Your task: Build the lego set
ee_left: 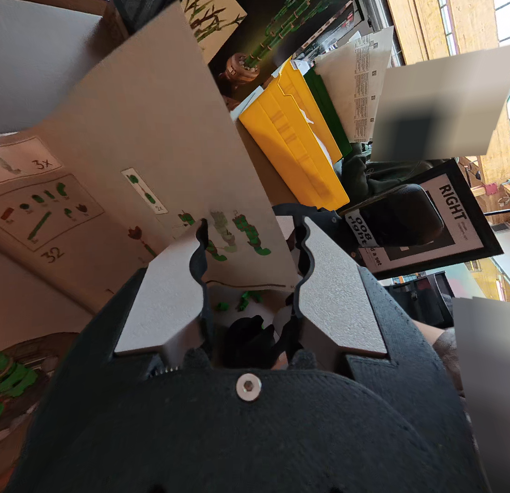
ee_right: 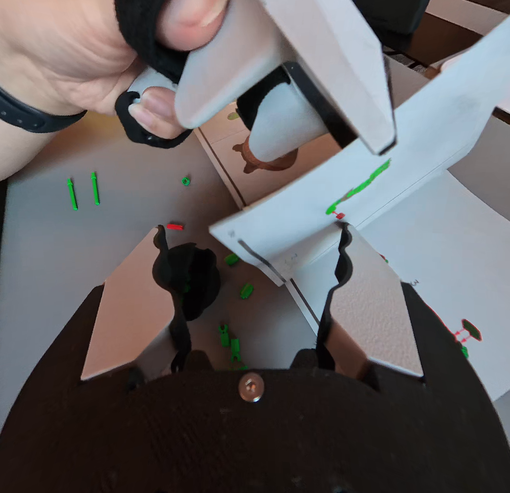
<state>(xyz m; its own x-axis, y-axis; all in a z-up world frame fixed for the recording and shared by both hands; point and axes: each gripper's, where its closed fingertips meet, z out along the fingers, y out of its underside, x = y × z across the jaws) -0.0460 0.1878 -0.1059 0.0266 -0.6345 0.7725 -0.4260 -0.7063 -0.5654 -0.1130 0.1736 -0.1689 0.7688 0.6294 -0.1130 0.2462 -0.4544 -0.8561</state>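
Observation:
The instruction booklet (ee_left: pixel 154 126) lies open on the white table (ee_right: pixel 124 204), with one page (ee_right: pixel 358 193) lifted off it. My left gripper (ee_left: pixel 252 223) is open with the lifted page standing between its fingers. It also shows at the top of the right wrist view (ee_right: pixel 328 151), one finger on each side of the page. My right gripper (ee_right: pixel 252 227) is open, with the page's lower corner between its fingers and its right fingertip (ee_right: pixel 345 228) at the page. Loose green pieces (ee_right: pixel 246 290), two green rods (ee_right: pixel 72 194), a red piece (ee_right: pixel 174 226) and a dark lump (ee_right: pixel 193 281) lie on the table.
A yellow bin (ee_left: pixel 292 137) and a green bin (ee_left: pixel 328 107) stand behind the booklet, beside the set's box (ee_left: pixel 262 38). A framed sign (ee_left: pixel 441 217) stands at the right. A partly built green and brown model (ee_left: pixel 13 377) sits at the lower left. A person's gloved hand (ee_right: pixel 69 52) holds the left gripper.

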